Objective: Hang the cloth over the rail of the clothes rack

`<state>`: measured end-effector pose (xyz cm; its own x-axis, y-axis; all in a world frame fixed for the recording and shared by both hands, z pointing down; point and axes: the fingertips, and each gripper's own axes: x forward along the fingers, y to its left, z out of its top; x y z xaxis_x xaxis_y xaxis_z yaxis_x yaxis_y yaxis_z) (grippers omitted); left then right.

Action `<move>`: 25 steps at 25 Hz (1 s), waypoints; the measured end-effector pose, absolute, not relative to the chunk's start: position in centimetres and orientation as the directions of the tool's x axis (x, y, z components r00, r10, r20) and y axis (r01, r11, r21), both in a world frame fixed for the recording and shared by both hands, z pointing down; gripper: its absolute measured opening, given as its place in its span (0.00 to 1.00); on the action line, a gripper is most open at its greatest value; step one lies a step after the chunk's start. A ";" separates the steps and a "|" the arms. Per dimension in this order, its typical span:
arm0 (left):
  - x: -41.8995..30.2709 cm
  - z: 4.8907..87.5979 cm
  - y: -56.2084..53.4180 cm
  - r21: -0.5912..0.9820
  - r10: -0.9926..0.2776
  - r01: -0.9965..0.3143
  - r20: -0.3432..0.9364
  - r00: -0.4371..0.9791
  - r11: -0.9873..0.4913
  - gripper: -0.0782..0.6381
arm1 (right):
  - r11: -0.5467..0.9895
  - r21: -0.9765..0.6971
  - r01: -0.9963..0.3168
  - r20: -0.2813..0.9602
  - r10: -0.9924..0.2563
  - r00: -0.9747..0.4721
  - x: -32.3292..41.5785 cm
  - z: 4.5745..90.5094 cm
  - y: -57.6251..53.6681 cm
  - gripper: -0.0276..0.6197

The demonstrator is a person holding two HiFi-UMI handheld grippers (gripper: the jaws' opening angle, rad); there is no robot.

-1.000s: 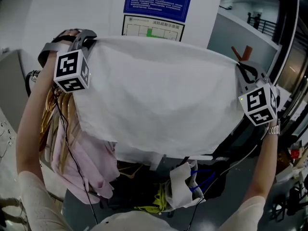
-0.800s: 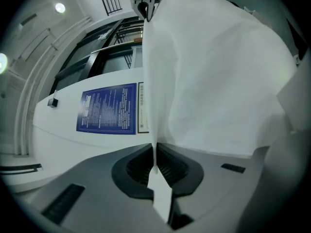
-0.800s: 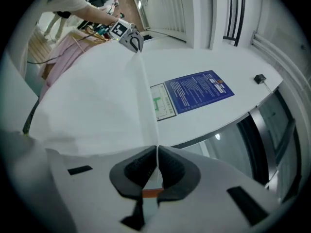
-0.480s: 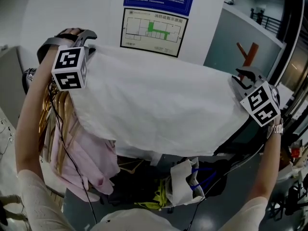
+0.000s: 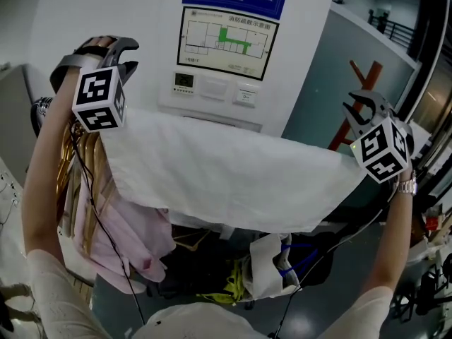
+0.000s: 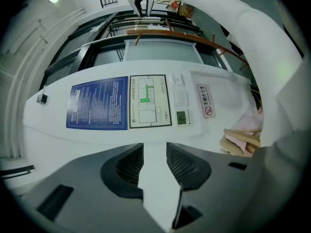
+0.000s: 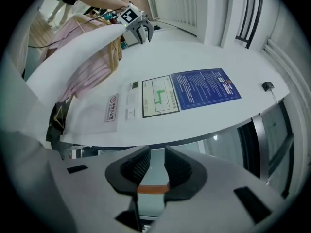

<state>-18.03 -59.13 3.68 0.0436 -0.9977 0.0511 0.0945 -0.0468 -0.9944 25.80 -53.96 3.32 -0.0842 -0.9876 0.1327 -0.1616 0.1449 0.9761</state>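
Observation:
The white cloth (image 5: 226,179) lies draped across the clothes rack, its top edge sagging between my two grippers; the rail under it is hidden. My left gripper (image 5: 121,50) is raised above the cloth's left corner. Its jaws are opening and hold nothing; in the left gripper view only the wall shows between the fingertips (image 6: 133,154). My right gripper (image 5: 362,106) hovers above the cloth's right corner, open and empty (image 7: 156,160). The cloth appears as a white band (image 6: 252,38) in the left gripper view and at the left (image 7: 63,62) of the right gripper view.
Pink garments on wooden hangers (image 5: 116,221) hang below the cloth's left end. The wall just behind carries a blue notice, a floor plan (image 5: 226,32) and switch panels (image 5: 215,87). An orange wooden frame (image 5: 361,80) stands at the right. A white bag (image 5: 267,268) sits low down.
Both grippers have let go of the cloth and opened. Its top edge has dropped away from them, uncovering the floor plan and switch panels on the wall.

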 end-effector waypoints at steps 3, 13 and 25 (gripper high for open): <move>-18.0 3.0 -58.6 -0.996 -0.999 0.091 0.000 0.043 0.004 0.31 | 0.113 0.983 -0.143 0.098 -0.989 -0.107 24.3 2.5 -53.3 0.14; -18.3 -0.9 -54.3 -0.964 -0.963 -0.076 -0.262 0.069 0.257 0.13 | 0.000 0.985 -0.173 -0.026 -0.989 -0.148 19.9 1.0 -49.3 0.07; -16.8 -0.4 -43.2 -0.752 -0.879 -0.588 -0.455 0.138 0.297 0.13 | -0.291 0.895 -0.338 -0.404 -0.851 -0.335 11.2 1.5 -37.4 0.07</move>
